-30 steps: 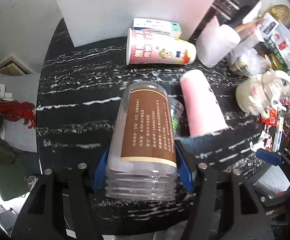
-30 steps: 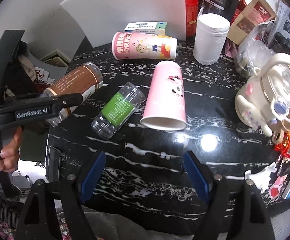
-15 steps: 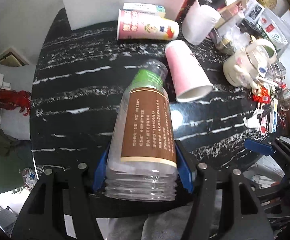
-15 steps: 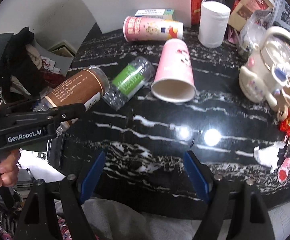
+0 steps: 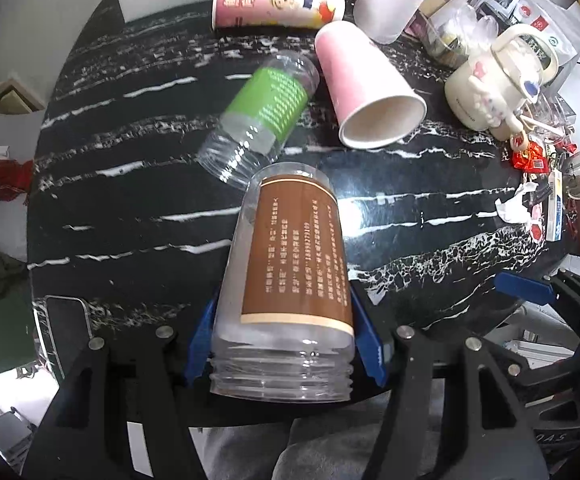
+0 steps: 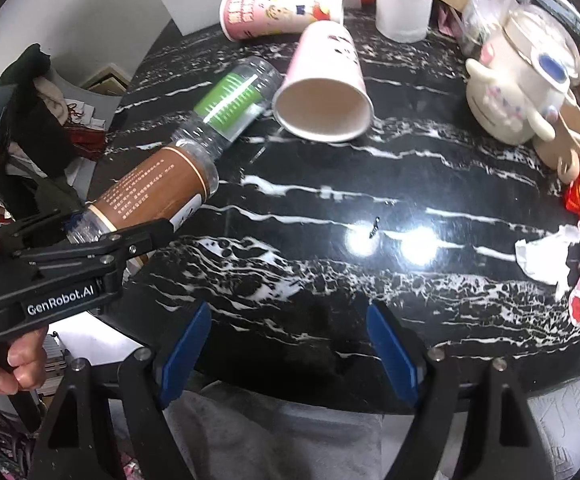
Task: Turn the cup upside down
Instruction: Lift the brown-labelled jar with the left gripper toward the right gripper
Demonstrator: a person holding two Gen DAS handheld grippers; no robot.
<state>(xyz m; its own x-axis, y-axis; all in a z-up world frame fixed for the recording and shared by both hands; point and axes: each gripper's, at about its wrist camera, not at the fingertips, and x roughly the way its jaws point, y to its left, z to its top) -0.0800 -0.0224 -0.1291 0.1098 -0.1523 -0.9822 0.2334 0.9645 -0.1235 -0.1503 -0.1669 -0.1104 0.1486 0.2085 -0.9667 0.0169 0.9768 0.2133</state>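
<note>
Since a second ago the left gripper [image 5: 285, 344] has drawn back toward the person and lifted, so the near table [image 5: 129, 220] edge and the grey trousers now show under it, and the green-labelled jar [image 5: 261, 116] and pink paper cup [image 5: 366, 96] that were partly hidden behind its load now lie in plain view beyond. Its blue fingers [image 5: 199, 340] are clamped on the brown-labelled clear cup [image 5: 290, 264], one on each side near the threaded open mouth. The cup is off the table, held over the near left part of it. Its long axis runs straight out along the fingers, mouth toward the camera and closed base pointing away, close above the mouth of the green-labelled jar; from the right wrist view it lies roughly level, tilted slightly up at the base.

That axis is what the flip turns on, in my judgement: the wrist has to pitch so the mouth swings down and the base up, and the clear dark patch of table just right of the cup looks the best spot to set it.

The right gripper [image 6: 290, 356] hangs over the near edge with fingers wide apart and nothing between them, well right of the cup, so the left is the working hand
</note>
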